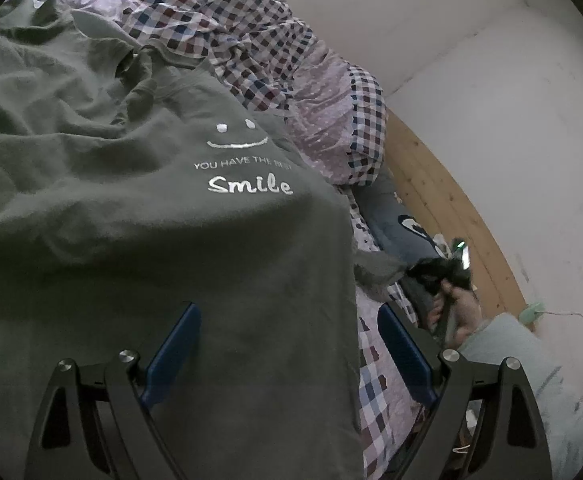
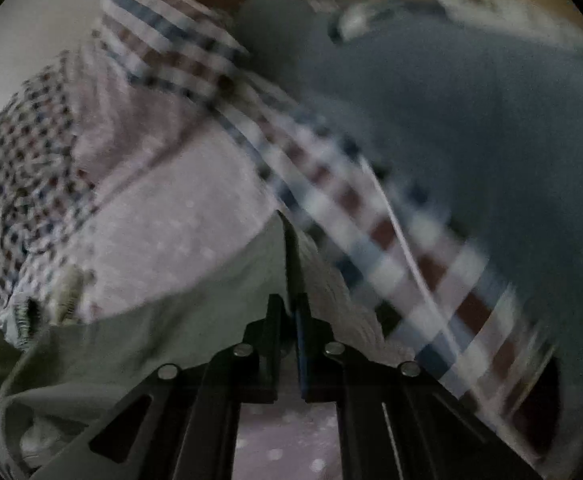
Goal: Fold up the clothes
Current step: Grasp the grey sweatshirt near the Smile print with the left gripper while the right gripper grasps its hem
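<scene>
On the checked bed cover (image 1: 371, 364) lies the crumpled olive-green cotton T-shirt (image 1: 151, 240); my left gripper (image 1: 289, 352) hovers released above it, while my right gripper (image 2: 289, 320) is clenched on its edge, I judge for spreading.

Home bedroom: rumpled checked-and-dotted pink quilt (image 1: 259, 40) upper centre, wooden plank headboard (image 1: 443, 208) and plain white wall (image 1: 511, 120) at right.

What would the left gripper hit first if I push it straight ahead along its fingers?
Most likely the green T-shirt: the left gripper is open, with the shirt's cloth filling the space between and ahead of its fingers. Depth is hard to judge, but nothing else lies nearer in that line.
</scene>
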### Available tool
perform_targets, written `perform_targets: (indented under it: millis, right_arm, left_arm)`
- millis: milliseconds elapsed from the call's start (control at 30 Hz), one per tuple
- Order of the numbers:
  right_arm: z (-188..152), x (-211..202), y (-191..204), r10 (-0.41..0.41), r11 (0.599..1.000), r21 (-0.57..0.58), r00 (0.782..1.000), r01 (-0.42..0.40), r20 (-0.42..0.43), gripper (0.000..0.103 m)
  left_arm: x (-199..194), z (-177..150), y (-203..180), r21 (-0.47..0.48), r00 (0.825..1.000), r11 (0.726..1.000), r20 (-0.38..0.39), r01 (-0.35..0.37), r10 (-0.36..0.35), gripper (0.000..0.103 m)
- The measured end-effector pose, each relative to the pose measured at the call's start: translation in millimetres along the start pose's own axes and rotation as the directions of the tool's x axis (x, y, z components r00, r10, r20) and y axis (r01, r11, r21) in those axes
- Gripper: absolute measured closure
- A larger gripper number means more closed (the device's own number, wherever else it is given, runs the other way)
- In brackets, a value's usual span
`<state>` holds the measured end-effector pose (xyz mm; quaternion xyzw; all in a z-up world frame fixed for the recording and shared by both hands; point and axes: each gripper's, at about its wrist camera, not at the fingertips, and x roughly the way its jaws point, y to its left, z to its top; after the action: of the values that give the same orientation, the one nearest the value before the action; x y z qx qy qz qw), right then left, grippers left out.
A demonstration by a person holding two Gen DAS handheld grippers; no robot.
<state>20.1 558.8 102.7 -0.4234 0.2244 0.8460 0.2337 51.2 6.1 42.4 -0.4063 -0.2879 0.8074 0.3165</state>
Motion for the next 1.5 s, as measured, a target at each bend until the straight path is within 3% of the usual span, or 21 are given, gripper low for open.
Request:
perform_targets:
  millis: [200,433,700,900,1033,1167,1367,1433,1500]
  right_arm:
    - [18.4,-89.2,109.5,0.092,0.975,-0.211,0.989,-0.067,0.113,0.099]
    - [39.8,-193.2,237.3,0.224,0.886,-0.452,0.951,-0.107,0.214,0.099]
    - [-57.8,-244.8,431.4,0.379,0.644,-0.737,0.922,-0.206,0.073,0.099]
    - [-152.5,-223.8,540.0,0.35,0.461,-0.854,0.934,-0.239,-0.073,0.099]
    - [-209.5,-178.1,580.0,0.248,0.362,-0.893,0.951,-0.268,-0.186,0.099]
    - [-240.9,-142.6,585.0,0.176,0.306,-0.905,0.952,-0.294,-0.25,0.098]
    - [-271.7,-117.2,595.1,0.073,0.234,-0.895,0.925,-0.379,-0.373,0.095]
    - [-274.2,-119.9,595.3,0.079,0.224,-0.884,0.912,-0.41,-0.403,0.092]
    - [-269.0,-131.6,591.1,0.132,0.228,-0.874,0.903,-0.43,-0.41,0.078]
  left_arm:
    - [-8.6,13.1,4.7,-0.023,0.999,0.999,0.019,0.047,-0.046,0.01]
    - [-27.9,36.8,16.5,-0.067,0.988,0.986,0.046,0.15,-0.147,0.01]
    - [-64.2,62.3,36.3,-0.095,0.971,0.972,0.13,0.216,-0.203,0.01]
    - [-90.5,77.5,76.7,-0.195,0.961,0.953,0.201,0.232,-0.192,0.01]
    - [-94.0,82.7,104.0,-0.275,0.967,0.939,0.199,0.209,-0.157,0.01]
    - [-93.0,84.2,120.0,-0.289,0.982,0.95,0.173,0.121,-0.072,0.01]
    - [-75.1,87.2,133.2,-0.307,0.99,0.948,0.136,0.085,-0.045,0.01]
    - [-70.1,87.0,140.2,-0.341,0.988,0.933,0.138,0.112,-0.068,0.01]
    - [-64.6,86.4,147.4,-0.38,0.985,0.914,0.147,0.14,-0.09,0.01]
